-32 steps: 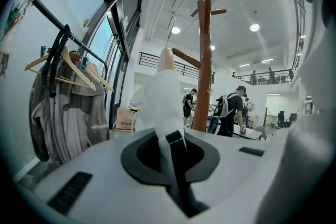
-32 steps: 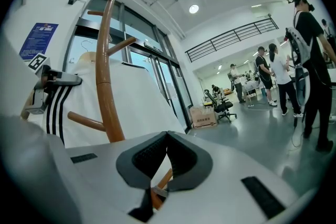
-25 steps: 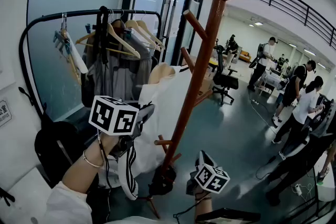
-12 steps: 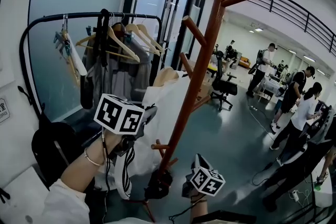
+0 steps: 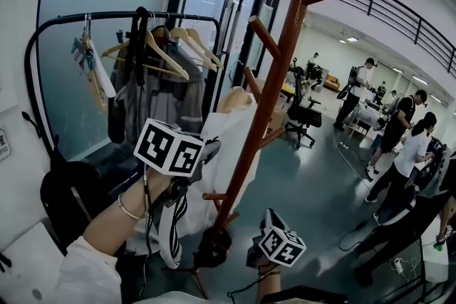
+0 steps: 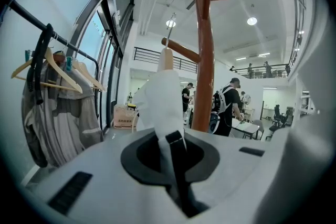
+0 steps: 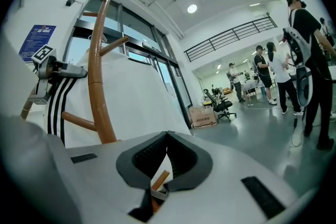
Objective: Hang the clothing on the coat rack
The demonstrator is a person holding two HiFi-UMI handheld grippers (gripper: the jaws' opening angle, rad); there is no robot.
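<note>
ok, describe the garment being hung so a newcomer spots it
Find the tall brown coat rack mid-frame in the head view. Just left of its pole is a white garment on a wooden hanger. Unlike the grey clothes on the black rail, it has black stripes.

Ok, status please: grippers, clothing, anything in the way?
Left gripper shut on white garment, beside coat rack, unhung. Right gripper shut. Path looks clear.
</note>
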